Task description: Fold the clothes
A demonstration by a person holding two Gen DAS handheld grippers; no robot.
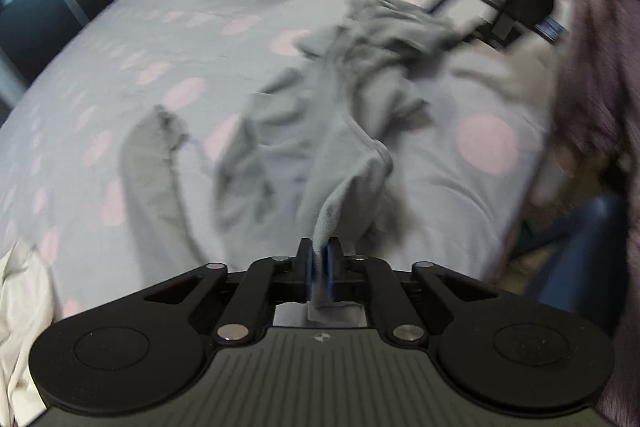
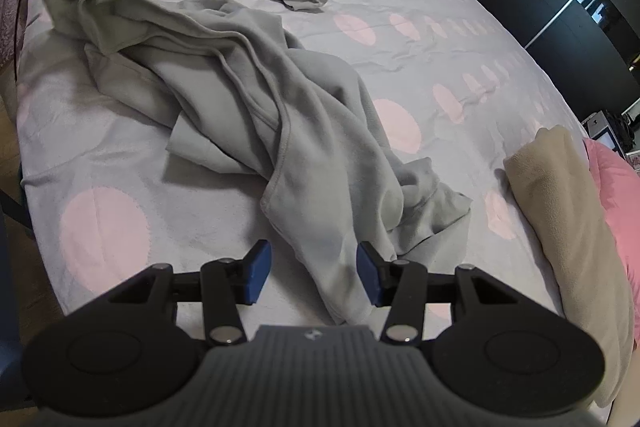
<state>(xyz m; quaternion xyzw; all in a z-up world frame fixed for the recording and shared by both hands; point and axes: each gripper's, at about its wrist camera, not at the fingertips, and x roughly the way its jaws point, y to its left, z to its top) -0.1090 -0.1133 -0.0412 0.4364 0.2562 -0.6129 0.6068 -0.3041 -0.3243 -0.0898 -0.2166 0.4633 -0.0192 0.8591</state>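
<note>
The left gripper pinches the grey sweatshirt's edge, while the right gripper's spread fingers straddle its hem.

I'm seeing the grey garment showing as soft matt knit cloth with stitched hems, a pinch of it sitting between the left gripper's blue rubbery-looking pads. The right gripper is looking like matt black plastic with shiny metal pivot pins (its ribbed housing a duller grey). The bedcover is reading as fuzzy matt fabric, and the beige folded blanket is appearing fleecy.
</note>
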